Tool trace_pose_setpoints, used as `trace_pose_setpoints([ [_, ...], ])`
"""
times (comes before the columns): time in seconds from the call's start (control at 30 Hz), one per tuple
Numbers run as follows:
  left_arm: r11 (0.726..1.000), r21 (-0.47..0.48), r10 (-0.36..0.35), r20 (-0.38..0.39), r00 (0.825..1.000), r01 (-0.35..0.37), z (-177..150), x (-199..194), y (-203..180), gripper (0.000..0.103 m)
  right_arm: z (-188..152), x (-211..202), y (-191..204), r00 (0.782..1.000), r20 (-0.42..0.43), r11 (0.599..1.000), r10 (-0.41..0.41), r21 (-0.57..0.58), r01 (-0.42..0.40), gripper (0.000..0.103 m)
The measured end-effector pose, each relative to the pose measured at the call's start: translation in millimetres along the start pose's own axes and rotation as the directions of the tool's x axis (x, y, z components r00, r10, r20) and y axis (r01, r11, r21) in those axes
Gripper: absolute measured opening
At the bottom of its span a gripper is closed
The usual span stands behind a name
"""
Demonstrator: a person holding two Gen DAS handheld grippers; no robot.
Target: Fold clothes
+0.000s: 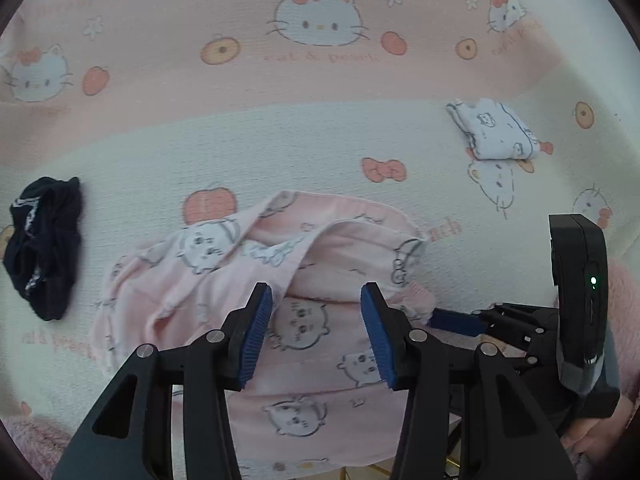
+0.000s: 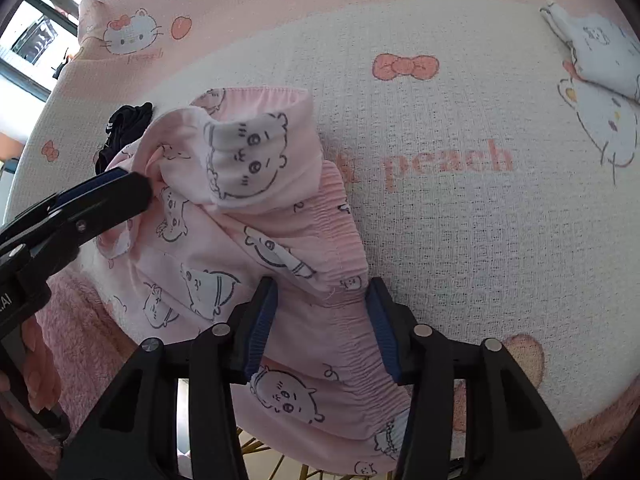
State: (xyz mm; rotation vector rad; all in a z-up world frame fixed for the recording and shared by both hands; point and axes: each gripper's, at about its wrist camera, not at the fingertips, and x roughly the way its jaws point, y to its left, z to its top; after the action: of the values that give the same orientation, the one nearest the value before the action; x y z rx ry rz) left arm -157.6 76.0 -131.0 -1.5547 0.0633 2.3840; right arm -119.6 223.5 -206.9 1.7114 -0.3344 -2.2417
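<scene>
— What are the two tongs doing?

— The left gripper is hovering with its jaws spread wide over the pink shorts, gripping nothing. The right gripper is likewise gaping, its pads straddling the ruffled waistband.

— And the shorts?

— They are lying crumpled on the cat-print blanket, between a dark garment and a folded white one.
</scene>
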Motion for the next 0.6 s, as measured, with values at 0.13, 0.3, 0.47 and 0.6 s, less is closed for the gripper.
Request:
trace_pose_setpoints([
  [0.13, 1.000, 0.005, 0.000, -0.045, 0.999, 0.000, 2, 20, -7, 0.048, -2, -10, 0, 0.999, 0.048, 1.000, 0.005, 0.002, -0.005, 0.017],
  [0.3, 0.996, -0.084, 0.030, -0.063, 0.998, -0.036, -2, 21, 13, 0.028, -1, -38, 9, 0.983, 0.179, 0.999, 0.035, -0.018, -0.032, 0.016],
  [0.47, 0.990, -0.074, 0.118, -0.036, 0.992, -0.120, -2, 5, 26, 0.023, 5, -45, 9, 0.982, 0.183, 0.999, 0.050, -0.018, -0.047, 0.016],
  [0.6, 0.997, -0.059, 0.045, 0.009, 0.999, -0.045, 2, -12, 23, 0.026, 3, -63, 12, 0.973, 0.204, 0.994, 0.107, -0.052, -0.098, 0.016],
])
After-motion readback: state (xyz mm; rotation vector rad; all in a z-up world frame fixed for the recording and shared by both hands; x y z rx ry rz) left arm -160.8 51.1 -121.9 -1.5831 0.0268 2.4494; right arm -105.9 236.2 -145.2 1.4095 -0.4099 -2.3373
